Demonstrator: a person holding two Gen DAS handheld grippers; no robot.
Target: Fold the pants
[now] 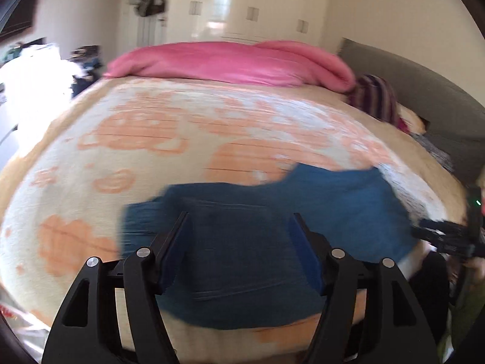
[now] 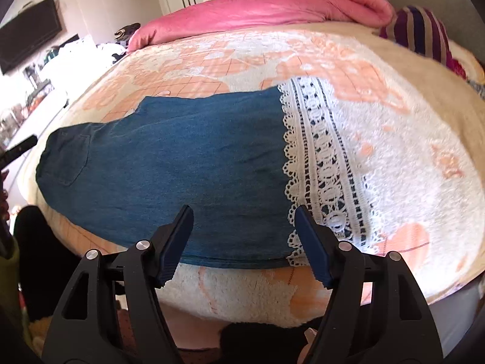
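Note:
Blue denim pants (image 2: 169,157) with a wide white lace hem (image 2: 321,163) lie flat on the bed's cream and orange blanket (image 2: 394,139), near its front edge. My right gripper (image 2: 244,212) is open and empty, hovering over the pants' near edge beside the lace. In the left wrist view the pants (image 1: 242,242) look blurred. My left gripper (image 1: 239,218) is open and empty above the waist end. The right gripper's black fingers (image 1: 442,233) show at the right edge there.
A pink duvet (image 2: 272,6) is bunched along the bed's far side. A striped purple pillow (image 2: 424,33) and a grey headboard (image 1: 424,91) stand at the right. A wall TV (image 2: 27,36) and cluttered shelves are at the left.

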